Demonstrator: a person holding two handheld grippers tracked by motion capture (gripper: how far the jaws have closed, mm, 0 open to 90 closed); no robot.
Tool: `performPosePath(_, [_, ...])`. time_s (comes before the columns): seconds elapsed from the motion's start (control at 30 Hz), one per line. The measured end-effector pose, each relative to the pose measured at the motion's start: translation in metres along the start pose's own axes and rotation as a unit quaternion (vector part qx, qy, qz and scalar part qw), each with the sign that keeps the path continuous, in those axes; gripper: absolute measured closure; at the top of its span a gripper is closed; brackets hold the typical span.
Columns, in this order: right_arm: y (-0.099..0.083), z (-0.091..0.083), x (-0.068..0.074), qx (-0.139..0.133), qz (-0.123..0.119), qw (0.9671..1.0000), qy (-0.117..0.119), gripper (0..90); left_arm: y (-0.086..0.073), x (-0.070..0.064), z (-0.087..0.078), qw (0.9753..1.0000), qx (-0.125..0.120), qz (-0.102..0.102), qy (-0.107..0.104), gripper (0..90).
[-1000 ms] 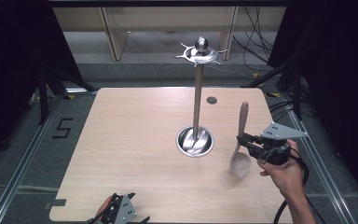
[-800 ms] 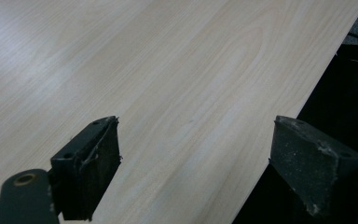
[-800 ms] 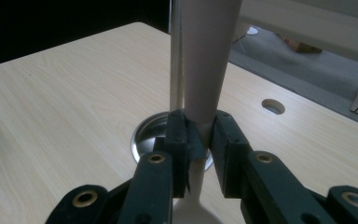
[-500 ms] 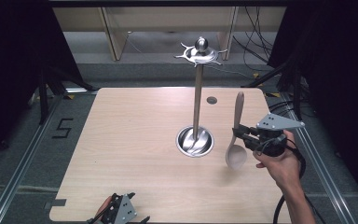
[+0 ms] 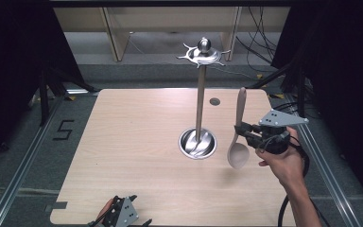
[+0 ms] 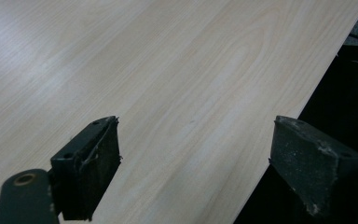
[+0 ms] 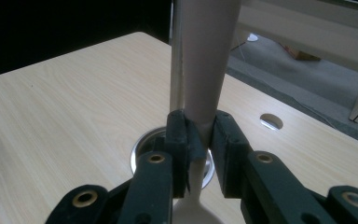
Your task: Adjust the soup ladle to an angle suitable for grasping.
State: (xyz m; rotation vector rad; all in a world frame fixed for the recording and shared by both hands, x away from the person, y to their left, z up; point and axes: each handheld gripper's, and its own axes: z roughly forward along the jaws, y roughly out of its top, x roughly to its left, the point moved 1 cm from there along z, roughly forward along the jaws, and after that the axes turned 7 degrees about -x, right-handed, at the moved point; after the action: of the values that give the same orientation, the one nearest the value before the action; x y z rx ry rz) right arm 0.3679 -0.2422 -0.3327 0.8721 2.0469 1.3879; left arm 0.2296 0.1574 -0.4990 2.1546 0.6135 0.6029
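Since a second ago the right hand-held gripper (image 5: 240,128) has lifted the pale wooden spoon (image 5: 238,137) upright, nearer the steel hook-topped stand (image 5: 199,99). Clamped on the smooth tapered handle, bowl hanging above the desk (image 5: 123,142), it could slip. The left hand-held gripper (image 6: 193,163) is apart.

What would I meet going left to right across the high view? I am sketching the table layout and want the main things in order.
Left gripper at the table's near edge → metal utensil stand with its round base → wooden spoon, bowl down → right gripper clamped on the spoon's handle.
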Motion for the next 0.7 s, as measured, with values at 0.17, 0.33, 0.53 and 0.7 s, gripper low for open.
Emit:
performPosePath(0.17, [0.005,0.003,0.001,-0.007,-0.002,1.0,-0.002,78.0,0.0,0.0,0.0,1.0,0.001,0.0,0.0,15.1])
performPosePath(0.33, [0.011,0.005,-0.001,-0.005,-0.013,0.9999,0.001,78.0,0.0,0.0,0.0,1.0,0.0,0.0,0.0,15.2])
performPosePath(0.53, [0.018,0.008,-0.001,-0.007,-0.013,0.9999,0.0,78.0,0.0,0.0,0.0,1.0,0.0,-0.001,-0.001,15.1])
performPosePath(0.7, [0.023,0.01,-0.003,-0.008,-0.019,0.9998,0.003,78.0,0.0,0.0,0.0,1.0,-0.001,0.0,0.0,15.1])
